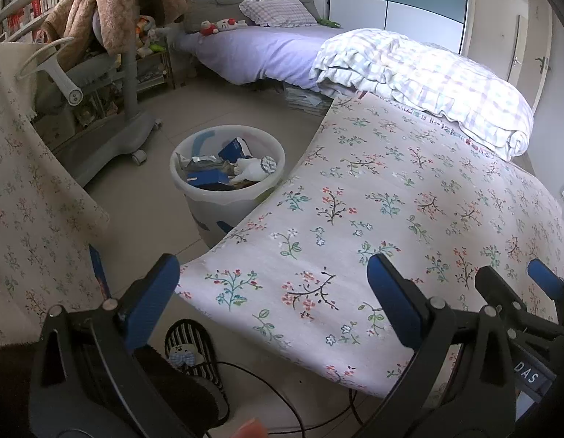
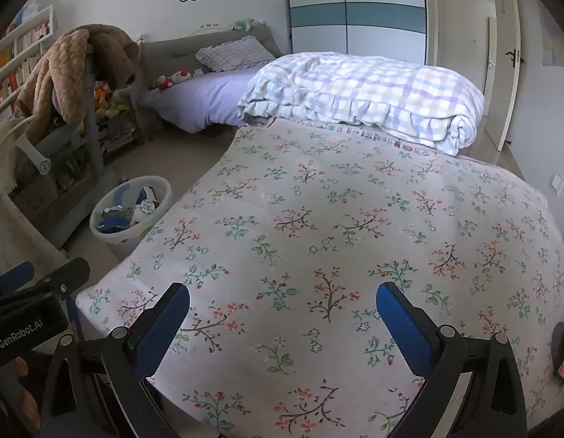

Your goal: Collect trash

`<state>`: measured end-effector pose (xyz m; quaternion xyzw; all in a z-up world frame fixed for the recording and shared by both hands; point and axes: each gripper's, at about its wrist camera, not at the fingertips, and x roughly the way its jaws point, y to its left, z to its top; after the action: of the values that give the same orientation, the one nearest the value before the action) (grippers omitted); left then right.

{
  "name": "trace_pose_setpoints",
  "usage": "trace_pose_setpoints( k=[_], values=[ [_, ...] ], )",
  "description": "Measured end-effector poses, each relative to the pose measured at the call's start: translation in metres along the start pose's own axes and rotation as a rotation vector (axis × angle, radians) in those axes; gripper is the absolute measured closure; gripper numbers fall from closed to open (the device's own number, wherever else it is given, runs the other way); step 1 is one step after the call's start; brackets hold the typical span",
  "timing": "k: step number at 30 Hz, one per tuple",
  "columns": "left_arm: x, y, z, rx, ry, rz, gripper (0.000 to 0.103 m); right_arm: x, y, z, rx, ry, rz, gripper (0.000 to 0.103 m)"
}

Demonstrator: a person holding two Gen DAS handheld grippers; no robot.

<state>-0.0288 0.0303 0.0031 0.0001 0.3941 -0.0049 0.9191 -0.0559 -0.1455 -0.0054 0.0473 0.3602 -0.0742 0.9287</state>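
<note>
The trash bin stands on the floor just beside the left edge of the flowered counter, already holding blue boxes and crumpled wrappers. No loose trash shows on the cloth. Both the left tongs and the right tongs gape wide and empty over the near edge. The likely slip: closing on the cloth itself and dragging it, or missing scraps hidden from both views.

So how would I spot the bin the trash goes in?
Find the table with the floral cloth. On the floor at its left edge, before the grey wheeled chair, stands the white round bin: the only open tub, holding blue boxes and crumpled paper.
</note>
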Motion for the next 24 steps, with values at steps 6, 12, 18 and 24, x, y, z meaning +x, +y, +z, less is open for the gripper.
trace_pose_setpoints(
  k=[6,12,18,24],
  values=[
    [0.0001,0.0003,-0.0001,-0.002,0.002,0.000,0.001,0.0001,0.0002,0.0001,0.001,0.002,0.000,0.000],
    [0.0002,0.0004,-0.0001,-0.002,0.001,0.000,0.001,0.0001,-0.0008,0.0006,0.002,-0.001,0.000,0.000],
    [-0.0022,0.0010,0.0003,-0.002,-0.008,-0.003,0.001,-0.0003,-0.0008,0.0005,0.004,-0.004,-0.002,0.000],
    [-0.0026,0.0062,0.0017,-0.012,-0.013,-0.003,0.001,-0.0008,-0.0006,0.0009,0.003,-0.006,-0.002,0.000]
  ],
)
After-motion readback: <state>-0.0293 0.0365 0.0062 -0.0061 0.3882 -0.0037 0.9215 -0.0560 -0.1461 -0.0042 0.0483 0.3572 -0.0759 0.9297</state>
